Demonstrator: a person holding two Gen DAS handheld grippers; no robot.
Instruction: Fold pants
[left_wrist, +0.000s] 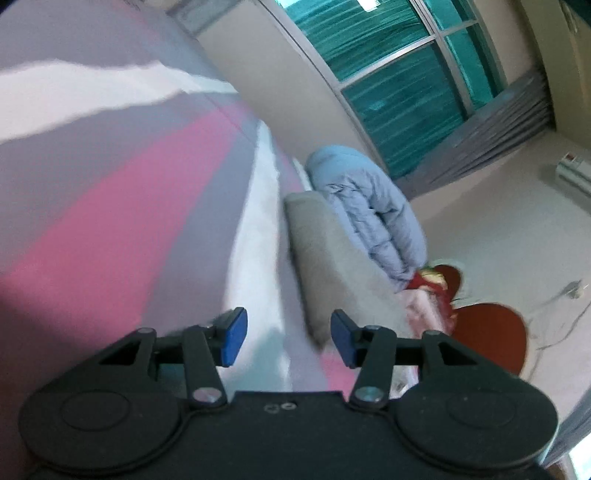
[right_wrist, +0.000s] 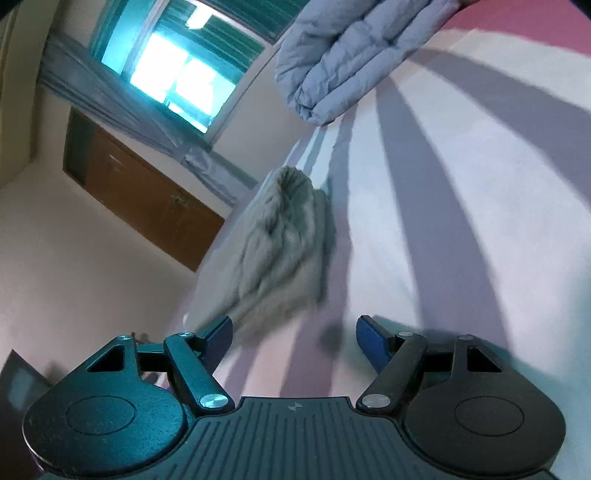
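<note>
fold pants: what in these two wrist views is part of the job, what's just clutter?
Job:
- grey pants, bunched on the striped bed sheet
- left gripper, open, empty
- right gripper, open, empty

Lying about:
- folded blue quilt
- red cushion
- wooden cabinet
- window

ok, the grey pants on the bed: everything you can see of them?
The grey pants look like soft, thick knit or fleece fabric, bunched and creased into a compact bundle, seemingly already folded. They lie on the striped bedsheet near the bed's edge, close to a folded blue quilt; contact unclear. Neither tongs touch them. Details are blurred.
</note>
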